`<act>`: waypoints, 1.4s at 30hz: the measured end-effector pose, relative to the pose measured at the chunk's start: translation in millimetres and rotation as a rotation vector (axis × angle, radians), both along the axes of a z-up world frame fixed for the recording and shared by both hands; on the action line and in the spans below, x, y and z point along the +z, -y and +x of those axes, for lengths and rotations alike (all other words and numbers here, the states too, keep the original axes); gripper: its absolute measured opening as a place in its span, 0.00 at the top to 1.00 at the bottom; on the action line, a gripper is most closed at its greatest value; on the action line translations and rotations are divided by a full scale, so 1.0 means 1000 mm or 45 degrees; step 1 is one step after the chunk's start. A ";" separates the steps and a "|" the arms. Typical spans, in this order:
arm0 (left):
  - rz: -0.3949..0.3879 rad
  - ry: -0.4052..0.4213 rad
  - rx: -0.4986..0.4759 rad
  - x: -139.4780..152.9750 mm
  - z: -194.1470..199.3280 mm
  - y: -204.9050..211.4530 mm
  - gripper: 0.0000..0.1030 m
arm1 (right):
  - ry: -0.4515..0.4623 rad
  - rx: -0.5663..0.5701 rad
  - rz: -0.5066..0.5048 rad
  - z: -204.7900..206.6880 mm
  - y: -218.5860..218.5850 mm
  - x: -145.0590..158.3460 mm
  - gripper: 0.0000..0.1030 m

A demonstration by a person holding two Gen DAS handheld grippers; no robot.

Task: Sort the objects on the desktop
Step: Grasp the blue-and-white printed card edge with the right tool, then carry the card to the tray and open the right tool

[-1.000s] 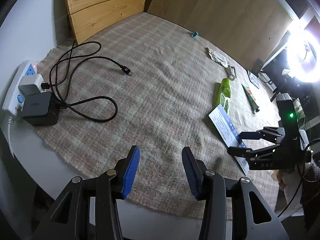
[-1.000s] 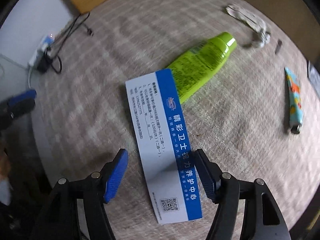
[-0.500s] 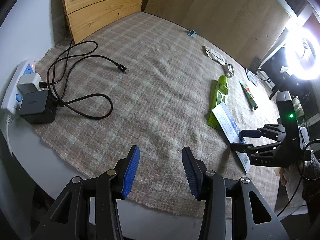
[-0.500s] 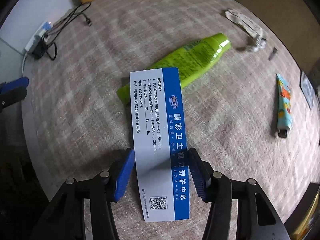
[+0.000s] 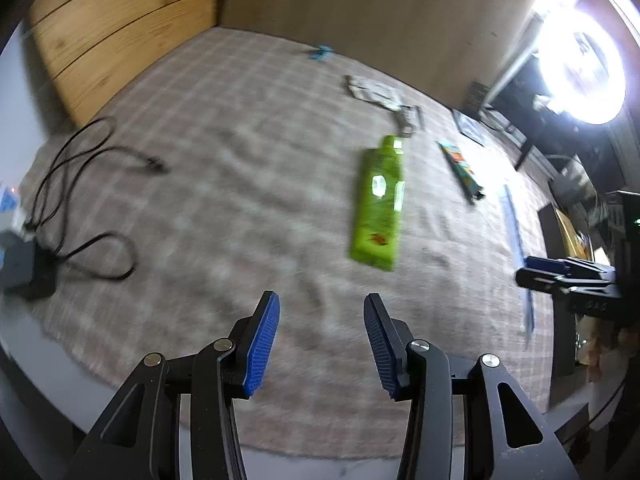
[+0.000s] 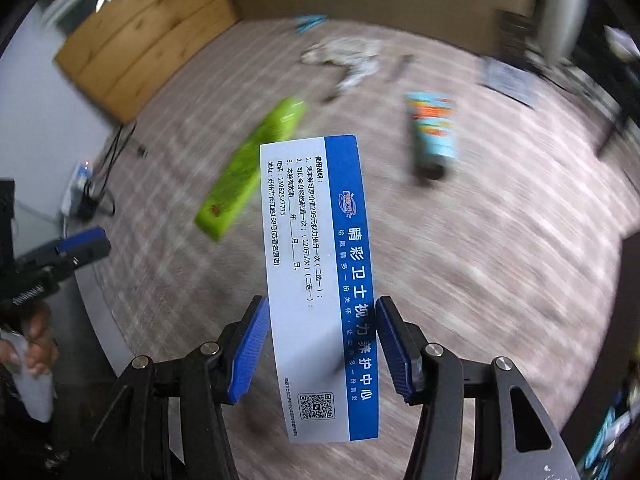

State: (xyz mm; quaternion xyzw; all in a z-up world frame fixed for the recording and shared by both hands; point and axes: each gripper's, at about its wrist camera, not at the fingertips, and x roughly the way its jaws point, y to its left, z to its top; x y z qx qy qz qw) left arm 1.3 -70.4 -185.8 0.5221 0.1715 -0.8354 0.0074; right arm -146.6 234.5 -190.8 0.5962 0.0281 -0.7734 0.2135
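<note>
1. Desktop objects lie scattered on the checked woven cloth (image 5: 224, 184); at far left a black looped cable (image 5: 80, 200) runs to a dark charger.
2. Left gripper (image 5: 322, 336) hangs low over bare cloth, its blue pads apart and empty.
3. Mid-cloth lies a lime-green plastic tube (image 5: 378, 204), cap pointing away; just right of it, a slim teal patterned tube (image 5: 460, 170).
4. Right gripper (image 6: 318, 344) is clamped on a white-and-blue printed paper card (image 6: 318, 264), pinched by its long edges and raised clear of the cloth.
5. My advice: squeeze lightly so the card doesn't bow, and carry it level to its place.
</note>
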 end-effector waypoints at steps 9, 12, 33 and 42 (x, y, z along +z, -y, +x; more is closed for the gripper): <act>-0.012 -0.010 -0.193 0.007 -0.043 -0.079 0.54 | -0.099 -0.369 -0.024 0.026 -0.112 0.038 0.51; -0.016 -0.012 -0.238 0.009 -0.052 -0.100 0.54 | -0.111 -0.476 -0.026 0.029 -0.156 0.047 0.51; -0.063 0.009 -0.276 0.012 -0.076 -0.122 0.52 | -0.120 -0.958 0.052 0.020 -0.328 0.056 0.49; -0.076 0.021 -0.183 0.007 -0.074 -0.087 0.49 | -0.195 -0.973 0.062 0.026 -0.316 0.072 0.43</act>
